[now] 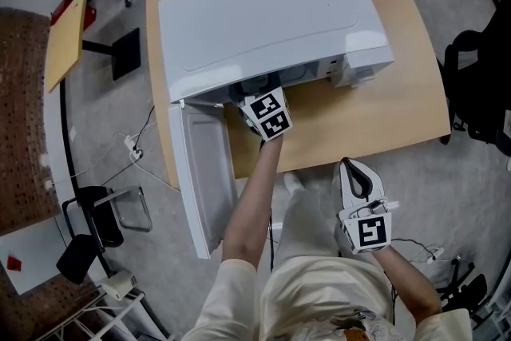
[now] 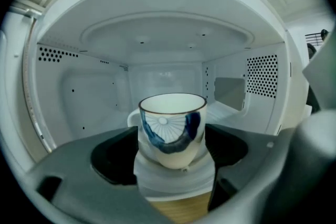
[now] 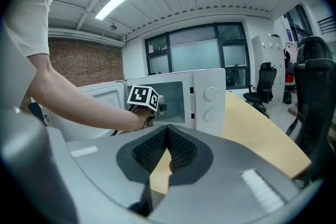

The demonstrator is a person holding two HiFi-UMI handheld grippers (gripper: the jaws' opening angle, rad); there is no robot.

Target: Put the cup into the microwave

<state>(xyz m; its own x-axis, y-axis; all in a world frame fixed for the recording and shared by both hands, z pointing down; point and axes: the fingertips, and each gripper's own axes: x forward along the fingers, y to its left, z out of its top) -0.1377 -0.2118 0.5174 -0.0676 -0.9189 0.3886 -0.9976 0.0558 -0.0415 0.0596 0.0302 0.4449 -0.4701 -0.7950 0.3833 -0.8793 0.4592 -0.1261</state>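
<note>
Inside the open microwave (image 2: pixel 79 86), cup (image 2: pixel 171 126) apparently pinched by left tool (image 2: pixel 172 145); right tool (image 3: pixel 167 132) pressed together, empty.

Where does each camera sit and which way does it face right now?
Head view: on the person's head, looking steeply down on the microwave, its open door and the table; forearms, left gripper and right gripper show.
Left gripper view: on the left gripper, facing into the microwave cavity; its jaws clamp the cup.
Right gripper view: on the right gripper, facing the microwave front; its shut, empty jaws and the left forearm show.
Shared: head and right gripper views both show the left gripper at the microwave.
</note>
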